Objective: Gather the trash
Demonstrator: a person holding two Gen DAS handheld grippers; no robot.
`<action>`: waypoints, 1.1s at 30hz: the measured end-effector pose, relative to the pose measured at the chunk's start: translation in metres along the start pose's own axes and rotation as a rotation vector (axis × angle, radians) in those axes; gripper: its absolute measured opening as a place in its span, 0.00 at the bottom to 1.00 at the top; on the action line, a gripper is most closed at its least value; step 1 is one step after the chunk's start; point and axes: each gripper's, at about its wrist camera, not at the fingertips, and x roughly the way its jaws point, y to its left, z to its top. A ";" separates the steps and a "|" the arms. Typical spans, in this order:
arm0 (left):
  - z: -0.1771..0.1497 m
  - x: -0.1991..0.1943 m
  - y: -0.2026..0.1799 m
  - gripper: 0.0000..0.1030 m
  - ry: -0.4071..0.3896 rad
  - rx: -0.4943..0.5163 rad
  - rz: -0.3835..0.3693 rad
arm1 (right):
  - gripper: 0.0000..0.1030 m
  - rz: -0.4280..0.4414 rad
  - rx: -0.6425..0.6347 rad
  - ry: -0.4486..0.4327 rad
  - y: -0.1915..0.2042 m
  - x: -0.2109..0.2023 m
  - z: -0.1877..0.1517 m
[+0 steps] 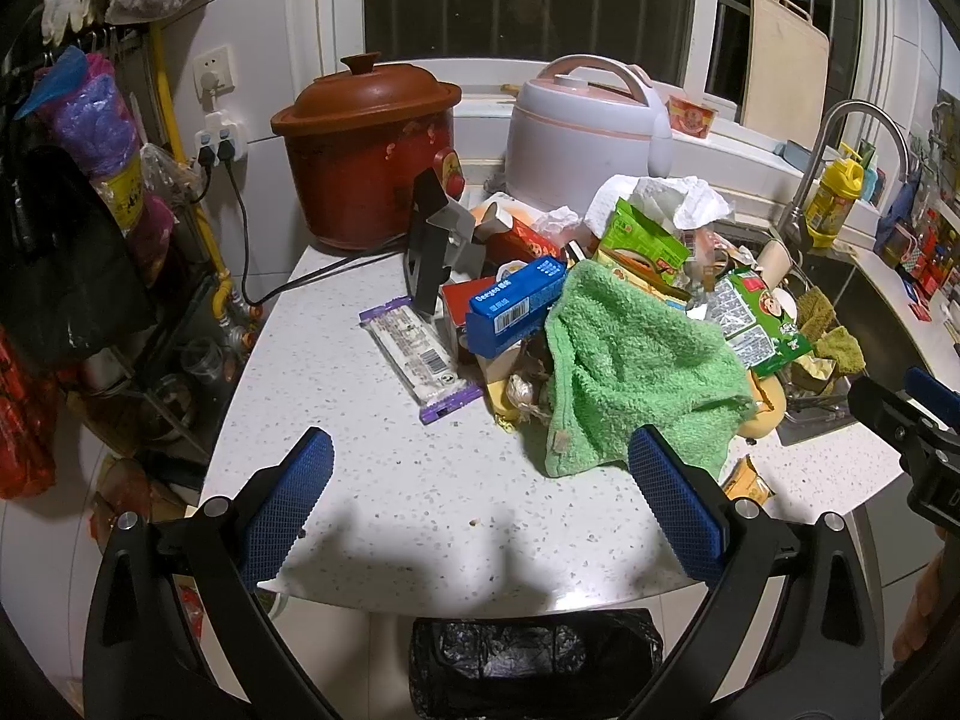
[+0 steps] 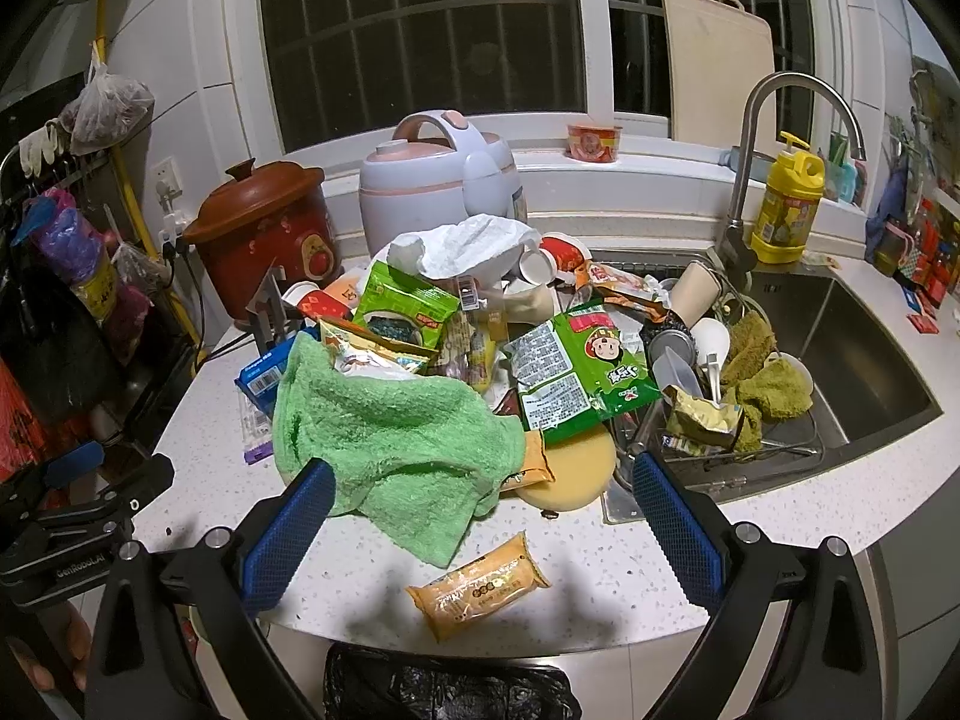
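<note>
A pile of trash lies on the white counter (image 1: 372,480): a blue box (image 1: 516,306), a purple-edged wrapper (image 1: 417,354), green snack bags (image 2: 576,372) and crumpled paper (image 2: 462,246), partly under a green towel (image 1: 636,372), which also shows in the right wrist view (image 2: 390,432). An orange snack packet (image 2: 477,585) lies alone near the front edge. A black-lined trash bin (image 1: 528,660) stands below the counter edge. My left gripper (image 1: 480,492) is open and empty, in front of the pile. My right gripper (image 2: 483,516) is open and empty, above the orange packet.
A red clay cooker (image 1: 366,150) and a white rice cooker (image 1: 582,132) stand at the back. The sink (image 2: 840,348) at right holds cups, a rack and rags, with a faucet (image 2: 774,138) and yellow bottle (image 2: 786,204). Bags hang at left.
</note>
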 end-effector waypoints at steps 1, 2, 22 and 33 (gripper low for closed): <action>-0.001 -0.001 0.000 0.93 0.000 0.000 0.000 | 0.95 -0.001 0.001 0.001 0.000 0.000 0.000; 0.001 0.001 0.000 0.93 0.000 0.000 0.001 | 0.95 0.000 0.003 0.001 -0.001 0.001 -0.001; 0.000 -0.002 0.001 0.93 0.005 -0.002 0.001 | 0.95 0.007 0.008 0.007 -0.002 0.004 -0.004; -0.002 -0.001 0.002 0.93 0.008 -0.004 0.001 | 0.95 0.011 0.008 0.013 0.001 0.005 -0.008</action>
